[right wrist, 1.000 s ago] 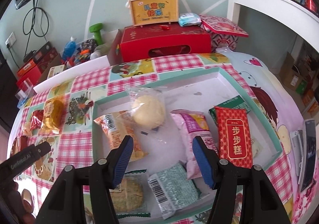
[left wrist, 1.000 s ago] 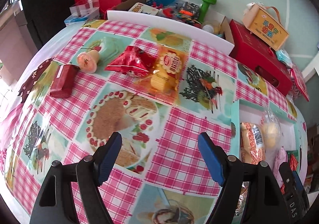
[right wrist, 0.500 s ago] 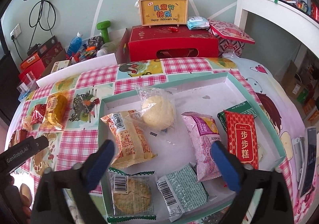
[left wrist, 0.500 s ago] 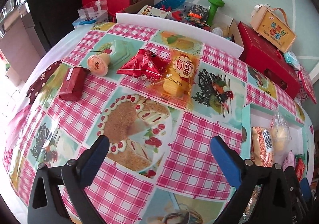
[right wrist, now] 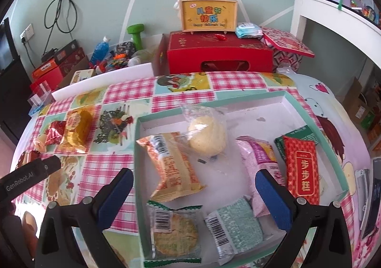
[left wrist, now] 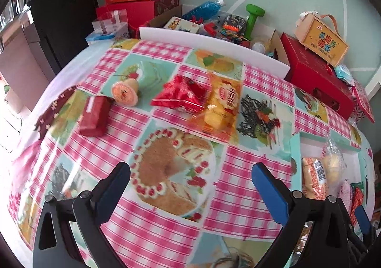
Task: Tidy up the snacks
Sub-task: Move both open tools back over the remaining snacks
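we see the left hand-held gripper (left wrist: pixel 190 182) hanging over the desk (left wrist: pixel 238 196), which wears a pink checked cloth printed with cakes and fruit. its blue pads have just been spreading and now stand wide apart with nothing between them, only the printed cake below. farther back on the cloth lie four loose snacks: a dark red bar (left wrist: pixel 94 116) at the left, a small orange jelly cup (left wrist: pixel 125 91) on its side just beside it, then a crinkled red packet (left wrist: pixel 183 96) touching a clear yellow cake packet (left wrist: pixel 222 108).

we see the right hand-held gripper (right wrist: pixel 194 189) above a shallow white tray with a mint rim (right wrist: pixel 333 139), which sits on the right part of the desk. its pads too have just been opening and stand far apart, clamped on nothing. inside the tray rest an orange striped packet (right wrist: pixel 173 165), a round pale bun in clear wrap (right wrist: pixel 207 136) overlapping its top corner, a pink packet (right wrist: pixel 259 158), and a red packet with gold characters (right wrist: pixel 301 167) lying over a green one (right wrist: pixel 300 135) at the right wall. along the near edge lie a round biscuit in clear wrap (right wrist: pixel 175 232) and a pale green packet (right wrist: pixel 234 227), side by side.

behind the desk stands a big red box (right wrist: pixel 219 53) with a small yellow handled case (right wrist: pixel 208 15) on top, and a green dumbbell (right wrist: pixel 135 32) to its left.
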Motion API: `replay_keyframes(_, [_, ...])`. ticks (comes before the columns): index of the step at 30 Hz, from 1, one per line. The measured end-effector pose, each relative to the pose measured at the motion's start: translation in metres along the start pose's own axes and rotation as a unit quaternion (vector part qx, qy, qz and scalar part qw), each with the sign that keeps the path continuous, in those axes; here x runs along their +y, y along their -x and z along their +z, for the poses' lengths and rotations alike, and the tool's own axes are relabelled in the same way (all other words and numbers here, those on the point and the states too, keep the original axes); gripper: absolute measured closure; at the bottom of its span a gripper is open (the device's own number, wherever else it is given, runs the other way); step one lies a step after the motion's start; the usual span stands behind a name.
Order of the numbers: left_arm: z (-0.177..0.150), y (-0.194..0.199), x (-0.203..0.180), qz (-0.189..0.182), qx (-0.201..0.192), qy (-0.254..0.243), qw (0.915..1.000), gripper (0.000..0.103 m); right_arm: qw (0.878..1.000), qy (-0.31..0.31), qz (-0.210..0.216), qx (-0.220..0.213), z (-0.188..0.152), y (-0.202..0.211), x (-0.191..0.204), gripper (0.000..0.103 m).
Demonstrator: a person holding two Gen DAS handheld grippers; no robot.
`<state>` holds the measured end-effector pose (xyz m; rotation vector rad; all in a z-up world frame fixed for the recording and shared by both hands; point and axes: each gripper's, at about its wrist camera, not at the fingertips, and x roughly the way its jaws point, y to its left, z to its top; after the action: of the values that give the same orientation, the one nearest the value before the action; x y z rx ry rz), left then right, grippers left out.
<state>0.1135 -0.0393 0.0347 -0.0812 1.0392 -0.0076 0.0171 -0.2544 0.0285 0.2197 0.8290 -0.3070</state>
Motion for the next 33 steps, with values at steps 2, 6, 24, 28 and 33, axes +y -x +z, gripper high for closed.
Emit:
replay_keyframes(2, [0.004, -0.001, 0.011, 0.007, -0.001, 0.001, 1.0, 0.002, 1.0, 0.011, 0.006, 0.002, -0.001, -0.001, 0.01, 0.0])
replay_keyframes(6, [0.011, -0.003, 0.034, 0.038, -0.003, 0.005, 0.9993, 0.002, 0.999, 0.03, 0.017, 0.005, -0.003, -0.004, 0.03, 0.0])
replay_keyframes(24, [0.031, -0.011, 0.101, 0.034, 0.01, 0.039, 0.9986, 0.002, 0.993, 0.098, 0.073, 0.008, -0.019, -0.014, 0.108, 0.0])
replay_keyframes(28, [0.038, -0.015, 0.113, 0.025, 0.011, 0.047, 0.9985, 0.002, 0.993, 0.09, 0.082, 0.007, -0.018, -0.018, 0.114, 0.0])
replay_keyframes(33, [0.049, -0.025, 0.129, 0.011, 0.017, 0.075, 0.997, 0.002, 0.993, 0.084, 0.083, 0.0, -0.015, -0.022, 0.119, 0.0])
